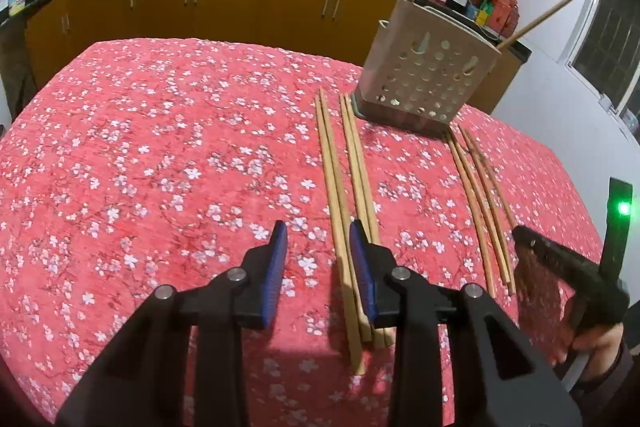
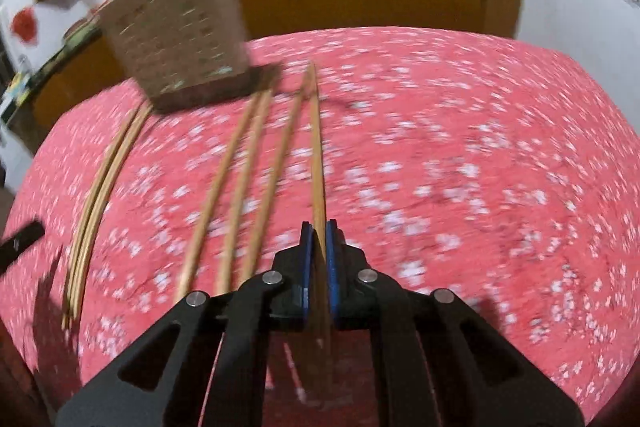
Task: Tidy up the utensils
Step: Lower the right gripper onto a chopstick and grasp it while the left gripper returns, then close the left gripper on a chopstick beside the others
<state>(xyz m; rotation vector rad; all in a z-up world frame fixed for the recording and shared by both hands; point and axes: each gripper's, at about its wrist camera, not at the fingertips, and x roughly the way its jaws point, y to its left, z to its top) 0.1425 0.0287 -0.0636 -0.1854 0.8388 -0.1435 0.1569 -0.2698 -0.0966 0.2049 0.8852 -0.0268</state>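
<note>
Chopsticks [image 1: 340, 195] like these are light, stiff wooden rods, smooth enough to roll or pivot if I pinch them off-centre, and thin enough to lie almost flush with the flowered cloth [image 1: 160, 155]. I judge the near, thicker ends the best place to take hold, pads across the width, since a grip far from the middle lets the long tip swing.

Relative to the perforated holder [image 1: 424, 83], which stands at the far side of the counter with two sticks already in it, the loose pairs lie in rows running from its base back toward me.

My right tool [image 2: 319, 231] is clamped narrow on one chopstick [image 2: 318, 167], the rightmost of the row, near its near end; the stick runs forward from the pads toward the holder's base. That view is blurred.

My left tool [image 1: 318, 235] is angled down over the pair nearest the holder's left corner, its jaws partly apart and straddling one stick, with no pad pressing yet as far as I can see.
</note>
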